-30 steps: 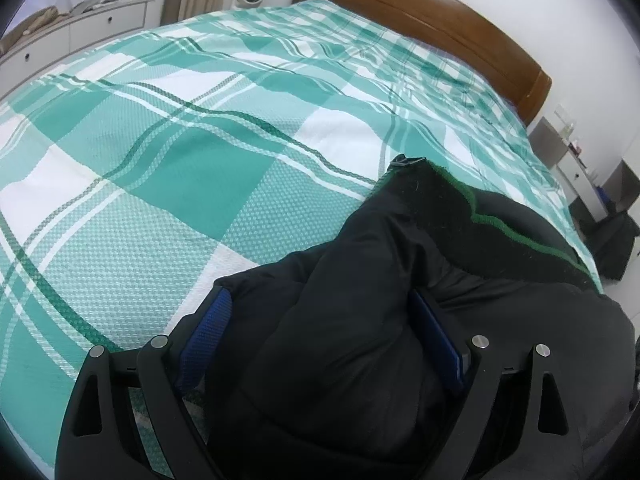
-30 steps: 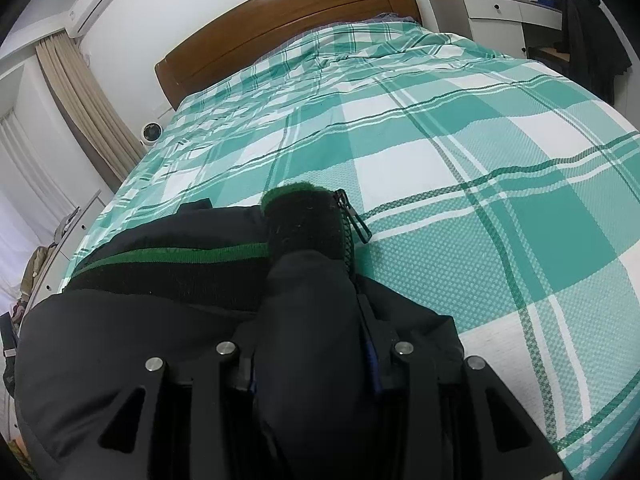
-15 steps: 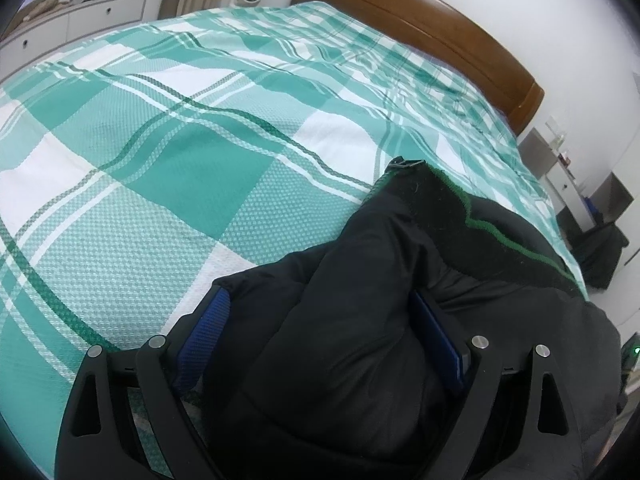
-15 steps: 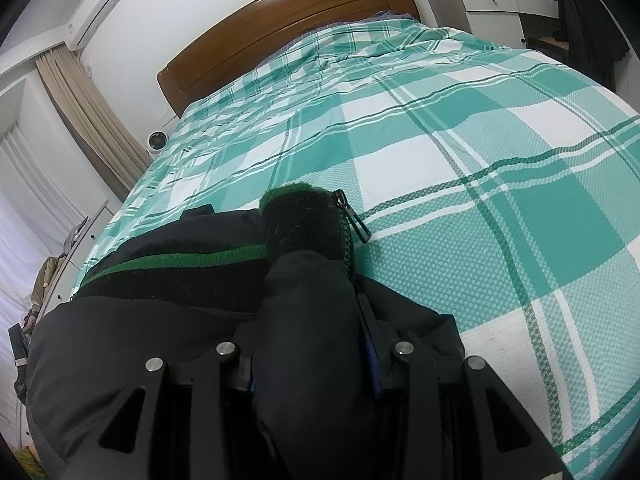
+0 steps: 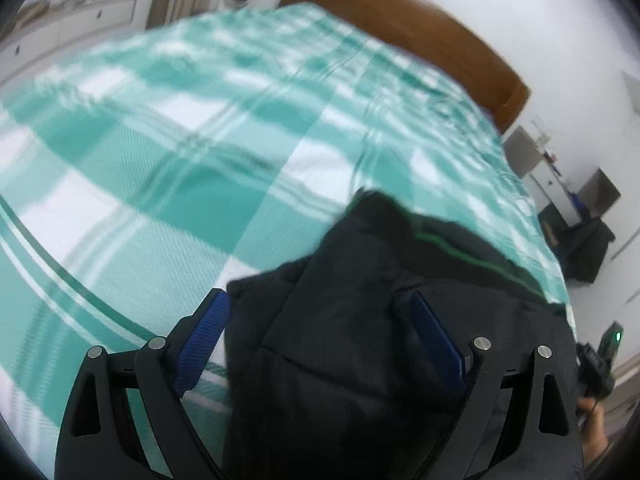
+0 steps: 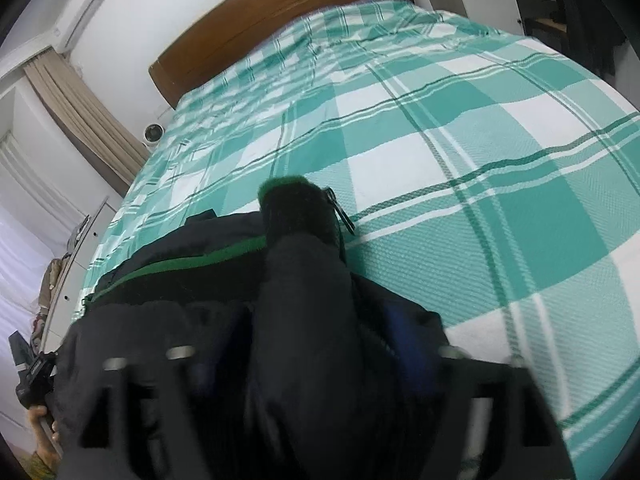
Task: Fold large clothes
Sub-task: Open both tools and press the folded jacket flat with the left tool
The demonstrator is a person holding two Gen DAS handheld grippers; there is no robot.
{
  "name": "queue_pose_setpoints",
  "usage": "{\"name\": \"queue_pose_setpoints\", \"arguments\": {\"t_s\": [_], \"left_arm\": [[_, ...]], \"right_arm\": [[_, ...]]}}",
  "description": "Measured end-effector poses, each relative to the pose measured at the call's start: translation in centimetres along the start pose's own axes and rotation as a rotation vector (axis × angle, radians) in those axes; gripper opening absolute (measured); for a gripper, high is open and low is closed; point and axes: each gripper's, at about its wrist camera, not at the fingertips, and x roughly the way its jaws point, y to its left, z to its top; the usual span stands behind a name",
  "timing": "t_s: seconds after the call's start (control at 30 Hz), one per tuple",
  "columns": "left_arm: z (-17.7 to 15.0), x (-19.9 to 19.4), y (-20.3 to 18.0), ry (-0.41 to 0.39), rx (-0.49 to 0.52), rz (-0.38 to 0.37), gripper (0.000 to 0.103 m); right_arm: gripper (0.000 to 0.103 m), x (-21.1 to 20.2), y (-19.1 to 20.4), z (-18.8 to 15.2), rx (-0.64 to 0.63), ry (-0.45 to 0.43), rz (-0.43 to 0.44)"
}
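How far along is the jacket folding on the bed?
The black jacket lies bunched on the checked bedspread, collar toward the headboard. The right gripper has just opened around a fold; the left gripper straddles another, open. Neat, flat folding looks left to do.

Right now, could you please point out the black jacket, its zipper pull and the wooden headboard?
black jacket (image 5: 344, 344): left wrist view, quilted body.
zipper pull (image 6: 345, 218): right wrist view, dangling tab.
wooden headboard (image 6: 256, 32): right wrist view, front panel.
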Motion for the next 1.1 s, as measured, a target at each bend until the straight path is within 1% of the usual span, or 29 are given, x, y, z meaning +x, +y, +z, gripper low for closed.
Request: {"name": "queue_pose_setpoints", "arguments": {"t_s": [0.1, 0.17, 0.3, 0.37, 0.43, 0.5, 0.57, 0.67, 0.73, 0.83, 0.9, 0.97, 1.1], "left_arm": [[0.1, -2.2, -1.6, -0.019, 0.062, -0.015, 0.092], [-0.4, -3.7, -3.3, -0.033, 0.125, -0.031, 0.093], [-1.6, -4.8, -6.8, -0.037, 0.208, -0.082, 0.096], [-2.5, -4.7, -9.1, -0.019, 0.257, -0.116, 0.096], [-3.4, -4.1, -11.5, -0.001, 0.314, -0.14, 0.096], [-4.3, -3.3, -13.7, 0.016, 0.366, -0.153, 0.096], [-5.0, -1.8, -15.6, 0.042, 0.395, -0.161, 0.096], [-5.6, 0.5, -16.9, 0.087, 0.378, -0.153, 0.096], [-6.1, 2.1, -17.5, 0.109, 0.394, -0.121, 0.098], [-7.1, 3.9, -18.1, 0.107, 0.448, -0.072, 0.102], [-7.8, 4.9, -18.3, 0.1, 0.473, -0.052, 0.102], [-8.5, 5.6, -18.4, 0.097, 0.492, -0.041, 0.103], [-9.0, 6.5, -18.2, 0.086, 0.488, -0.04, 0.102]], "right_arm": [[0.086, -2.5, 0.4, 0.5, -0.019, -0.028, -0.039], [0.086, -4.0, 0.9, 0.5, -0.048, -0.052, -0.044], [0.086, -7.5, 2.9, -0.6, -0.156, -0.099, -0.04], [0.086, -8.7, 4.0, -1.7, -0.203, -0.114, -0.033], [0.086, -9.2, 4.6, -2.5, -0.223, -0.117, -0.017], [0.086, -9.4, 5.1, -3.3, -0.235, -0.117, -0.008], [0.086, -9.1, 5.7, -4.0, -0.25, -0.113, -0.008], [0.086, -8.5, 6.1, -4.8, -0.263, -0.111, 0.005], [0.086, -8.0, 6.3, -5.2, -0.271, -0.11, 0.014], [0.087, -7.0, 6.2, -5.5, -0.282, -0.102, 0.016], [0.087, -6.3, 5.9, -5.9, -0.286, -0.098, 0.021], [0.087, -5.3, 5.3, -6.2, -0.272, -0.084, 0.041], [0.087, -4.1, 4.5, -6.8, -0.243, -0.1, 0.072]]}}
